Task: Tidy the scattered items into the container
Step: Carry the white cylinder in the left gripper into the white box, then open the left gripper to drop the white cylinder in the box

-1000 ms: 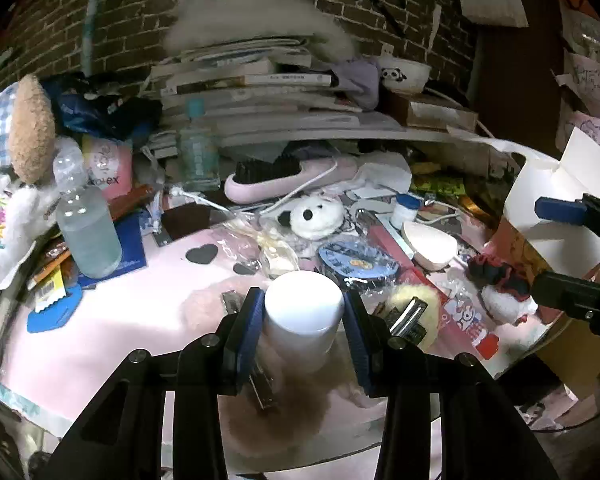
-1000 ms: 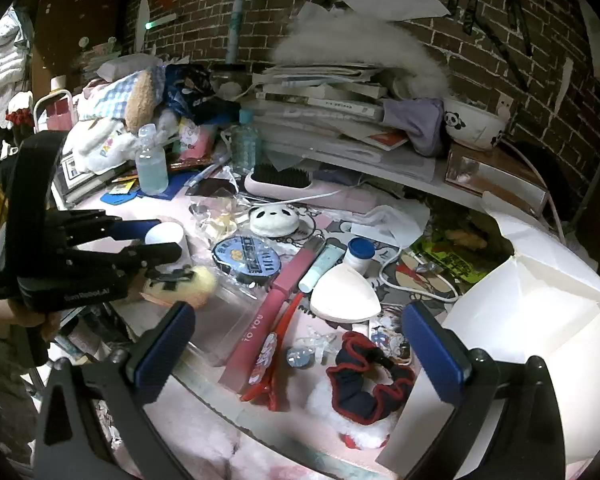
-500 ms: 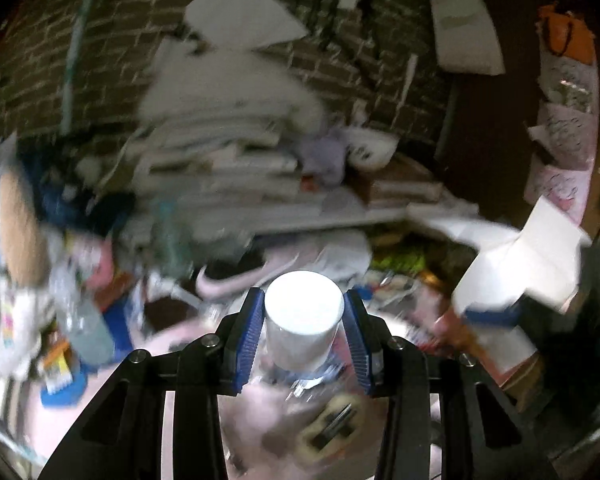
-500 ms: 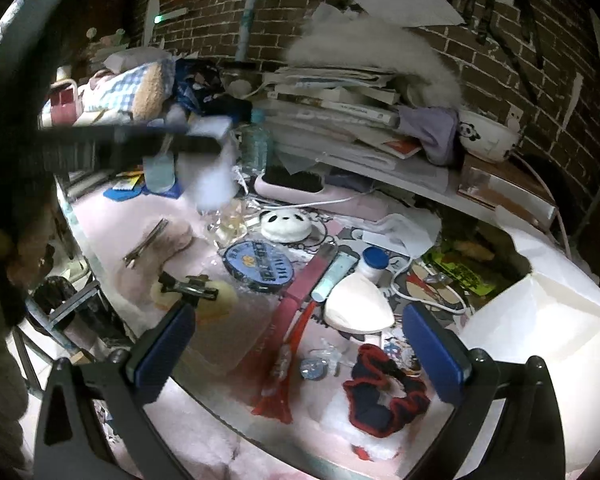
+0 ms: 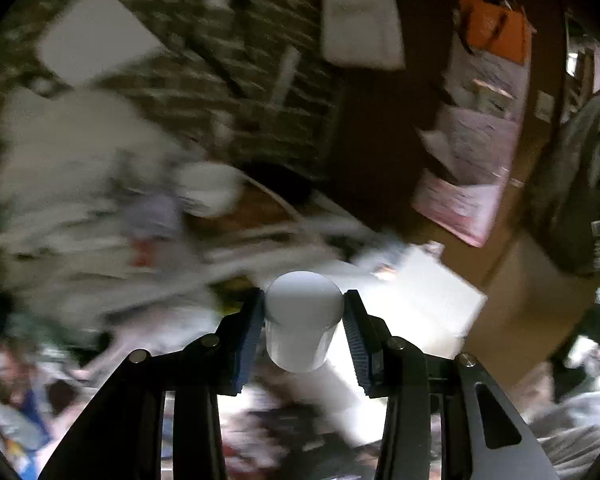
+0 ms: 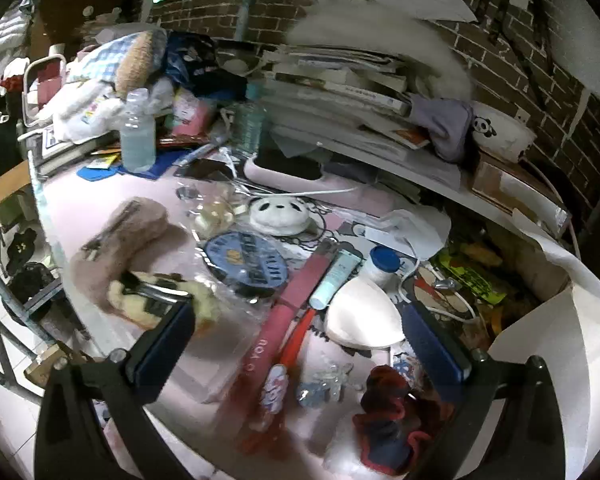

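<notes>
- the left tool point(image 5: 303, 330) grips a small white round jar point(image 5: 301, 316), held aloft near the white cardboard box point(image 5: 432, 300).
- the right tool point(image 6: 300, 346) is wide open, empty.
- most clutter is left on the pink bench point(image 6: 80, 216): red-navy scrunchie point(image 6: 388, 424), panda puff point(image 6: 280, 214).

white jar point(image 5: 301, 320), blue-capped bottle point(image 6: 382, 263)
</notes>
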`<state>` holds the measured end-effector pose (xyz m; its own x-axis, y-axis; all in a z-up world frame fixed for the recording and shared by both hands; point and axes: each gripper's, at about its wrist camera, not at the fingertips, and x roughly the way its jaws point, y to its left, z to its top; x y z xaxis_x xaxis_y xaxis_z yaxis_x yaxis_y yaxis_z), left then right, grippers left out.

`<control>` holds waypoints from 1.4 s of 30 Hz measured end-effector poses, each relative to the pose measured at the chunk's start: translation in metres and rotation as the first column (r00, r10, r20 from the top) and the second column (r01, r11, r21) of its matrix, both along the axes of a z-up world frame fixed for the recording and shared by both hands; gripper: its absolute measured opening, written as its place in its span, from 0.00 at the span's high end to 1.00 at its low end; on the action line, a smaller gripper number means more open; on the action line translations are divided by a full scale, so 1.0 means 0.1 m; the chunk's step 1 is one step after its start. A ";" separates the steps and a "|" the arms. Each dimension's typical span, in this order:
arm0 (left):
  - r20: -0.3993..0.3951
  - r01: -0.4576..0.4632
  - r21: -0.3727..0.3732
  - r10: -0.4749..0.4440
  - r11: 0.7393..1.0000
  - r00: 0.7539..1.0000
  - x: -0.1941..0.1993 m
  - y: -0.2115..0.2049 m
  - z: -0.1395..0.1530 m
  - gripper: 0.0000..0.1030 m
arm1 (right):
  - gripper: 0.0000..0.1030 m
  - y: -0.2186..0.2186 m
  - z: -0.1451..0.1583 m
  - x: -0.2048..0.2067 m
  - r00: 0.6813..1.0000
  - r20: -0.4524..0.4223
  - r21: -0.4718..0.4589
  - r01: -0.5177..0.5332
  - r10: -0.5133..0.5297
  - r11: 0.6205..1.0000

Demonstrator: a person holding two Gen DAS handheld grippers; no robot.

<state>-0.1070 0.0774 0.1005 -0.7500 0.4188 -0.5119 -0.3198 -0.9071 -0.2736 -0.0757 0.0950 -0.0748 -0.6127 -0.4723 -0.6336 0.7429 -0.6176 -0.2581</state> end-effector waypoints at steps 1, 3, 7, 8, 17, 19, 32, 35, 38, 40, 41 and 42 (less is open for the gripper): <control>0.031 0.027 -0.008 -0.027 1.000 0.999 -0.10 0.14 -0.03 0.66 | 0.00 0.01 -0.01 -0.01 1.000 0.002 -0.002 0.002 -0.002 1.000; 0.097 0.049 -0.056 -0.043 0.997 0.994 -0.33 0.45 -0.13 0.66 | 0.00 0.02 -0.02 -0.04 1.000 0.005 -0.005 0.006 -0.006 1.000; 0.202 0.119 -0.129 -0.091 0.985 0.975 -0.66 0.96 -0.37 0.66 | 0.00 0.07 -0.04 -0.09 1.000 0.007 -0.013 0.008 -0.008 1.000; 0.215 0.129 -0.159 -0.093 0.979 0.972 -0.71 1.07 -0.43 0.66 | 0.00 0.08 -0.04 -0.11 1.000 0.010 -0.014 0.007 -0.007 1.000; 0.269 0.150 -0.329 -0.060 0.932 0.961 -0.88 1.47 -0.72 0.66 | 0.00 0.15 -0.05 -0.17 1.000 0.006 -0.009 -0.002 0.002 1.000; 0.282 0.157 -0.334 -0.060 0.929 0.958 -0.92 1.50 -0.77 0.66 | 0.00 0.16 -0.06 -0.18 1.000 0.005 -0.003 -0.008 0.008 1.000; 0.052 0.069 -0.286 -0.057 0.956 0.997 -0.47 1.03 -0.11 0.13 | 0.00 0.35 0.00 -0.25 0.994 0.084 -0.141 -0.053 0.065 0.989; -0.099 -0.073 -0.234 0.051 0.970 0.994 -0.09 0.56 0.20 0.00 | 0.00 0.33 0.01 -0.21 0.993 0.081 -0.150 -0.068 0.081 0.986; -0.202 -0.247 -0.203 0.206 0.948 0.958 0.27 0.10 0.31 0.00 | 0.00 0.31 0.00 -0.17 0.991 0.082 -0.151 -0.090 0.103 0.985; -0.219 -0.353 -0.190 0.311 0.916 0.925 0.45 -0.17 0.28 0.00 | 0.00 0.30 0.00 -0.15 0.989 0.091 -0.155 -0.103 0.118 0.983; -0.217 -0.416 -0.184 0.376 0.890 0.901 0.55 -0.33 0.23 0.00 | 0.00 0.30 0.00 -0.14 0.988 0.094 -0.163 -0.108 0.124 0.981; -0.203 -0.482 -0.179 0.447 0.858 0.871 0.64 -0.50 0.15 0.00 | 0.00 0.30 0.00 -0.13 0.987 0.098 -0.171 -0.110 0.128 0.979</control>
